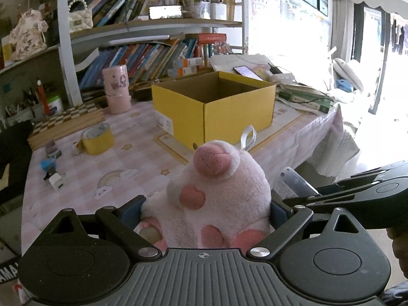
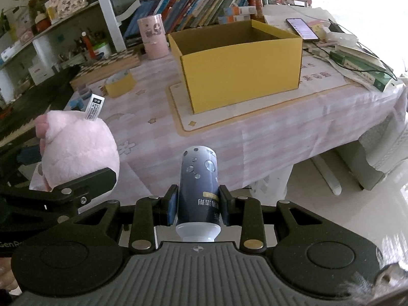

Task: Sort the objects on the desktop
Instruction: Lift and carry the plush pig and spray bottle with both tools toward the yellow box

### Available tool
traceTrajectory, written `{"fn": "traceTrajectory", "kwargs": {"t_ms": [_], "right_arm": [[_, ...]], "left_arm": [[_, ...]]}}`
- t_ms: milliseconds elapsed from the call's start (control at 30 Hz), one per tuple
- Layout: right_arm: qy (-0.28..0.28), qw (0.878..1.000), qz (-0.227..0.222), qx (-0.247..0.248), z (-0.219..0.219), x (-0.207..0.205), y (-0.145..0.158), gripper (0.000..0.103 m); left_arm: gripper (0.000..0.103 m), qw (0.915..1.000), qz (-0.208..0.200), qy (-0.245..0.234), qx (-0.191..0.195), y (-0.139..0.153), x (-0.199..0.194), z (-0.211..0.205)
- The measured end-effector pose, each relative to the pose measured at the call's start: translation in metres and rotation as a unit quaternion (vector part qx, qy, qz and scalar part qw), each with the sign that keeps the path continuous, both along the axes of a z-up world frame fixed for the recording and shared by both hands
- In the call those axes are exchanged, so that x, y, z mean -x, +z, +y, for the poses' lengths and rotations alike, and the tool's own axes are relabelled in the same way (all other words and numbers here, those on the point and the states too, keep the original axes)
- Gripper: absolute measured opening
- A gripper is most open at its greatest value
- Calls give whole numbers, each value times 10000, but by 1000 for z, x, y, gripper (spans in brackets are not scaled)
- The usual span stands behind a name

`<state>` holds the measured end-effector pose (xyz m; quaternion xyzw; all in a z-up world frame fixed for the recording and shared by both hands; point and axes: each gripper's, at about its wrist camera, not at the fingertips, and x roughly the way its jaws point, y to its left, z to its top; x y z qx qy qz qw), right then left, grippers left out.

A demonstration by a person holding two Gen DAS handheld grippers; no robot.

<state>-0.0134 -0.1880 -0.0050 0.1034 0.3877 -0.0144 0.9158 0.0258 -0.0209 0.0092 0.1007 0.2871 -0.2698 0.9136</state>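
My left gripper point(image 1: 205, 211) is shut on a pink plush toy point(image 1: 216, 178) with darker pink patches and a white tag; the toy hangs in the air in front of the table edge. The same plush point(image 2: 79, 148) shows at the left of the right wrist view. My right gripper point(image 2: 199, 204) is shut on a dark blue bottle point(image 2: 199, 178) with a white cap, its blue pads pressing both sides. An open yellow cardboard box point(image 1: 214, 107) point(image 2: 239, 63) stands ahead on the table with no contents in sight. Both grippers are side by side, short of the table.
On the pink checked tablecloth point(image 1: 122, 163) lie a yellow tape roll point(image 1: 98, 139), a white charger point(image 1: 56, 181) and a chequered board point(image 1: 66, 122). A pink canister point(image 1: 116, 89) stands by the bookshelf. A phone point(image 2: 302, 29), cables and papers crowd the right end.
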Motion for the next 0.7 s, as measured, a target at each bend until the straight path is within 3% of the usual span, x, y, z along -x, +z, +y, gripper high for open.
{"fn": "traceTrajectory", "kwargs": {"t_ms": [700], "right_arm": [[-129, 9997, 213, -62, -38, -17, -4, 30]], "left_arm": [[97, 9998, 136, -161, -70, -4, -18, -39]]}}
